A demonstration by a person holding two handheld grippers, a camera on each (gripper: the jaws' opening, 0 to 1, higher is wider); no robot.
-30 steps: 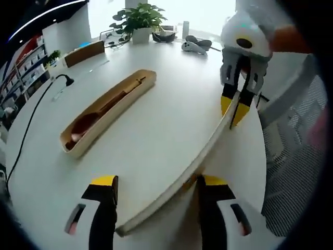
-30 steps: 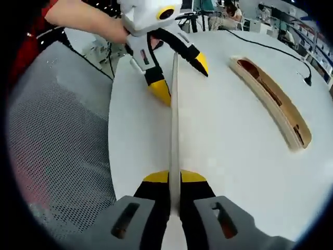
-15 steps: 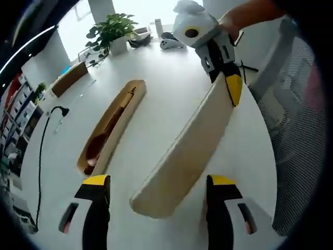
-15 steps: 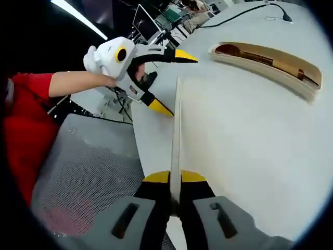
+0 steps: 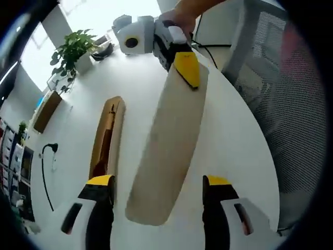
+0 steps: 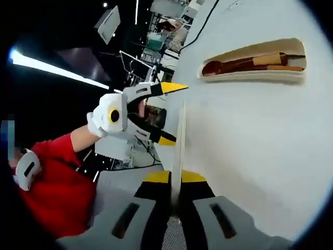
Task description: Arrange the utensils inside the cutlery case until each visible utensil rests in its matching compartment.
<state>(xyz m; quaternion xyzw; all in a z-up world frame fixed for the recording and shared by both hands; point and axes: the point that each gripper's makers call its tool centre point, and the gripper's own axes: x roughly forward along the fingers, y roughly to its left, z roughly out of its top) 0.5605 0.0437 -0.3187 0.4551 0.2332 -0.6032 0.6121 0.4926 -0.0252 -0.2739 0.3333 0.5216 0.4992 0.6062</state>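
Cutlery case [image 5: 106, 136]: on white bench [image 5: 229, 140], holding wooden utensils [image 6: 260, 61]. Lid [image 5: 169, 138]: raised off bench, now turned flat-face to left view. Right tongs [image 6: 175, 179]: clamped on lid's end. Left tongs [image 5: 159, 182]: spread wide, empty.

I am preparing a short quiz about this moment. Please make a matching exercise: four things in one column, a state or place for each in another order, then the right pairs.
Things:
1. lid
2. cutlery case
3. left gripper
4. potted plant

States:
A. fingers apart, holding nothing
B. lies on the table, utensils inside
C. stands at the table's far edge
D. clamped at one end by the right gripper

Pairs: 1-D, 2-B, 3-A, 4-C
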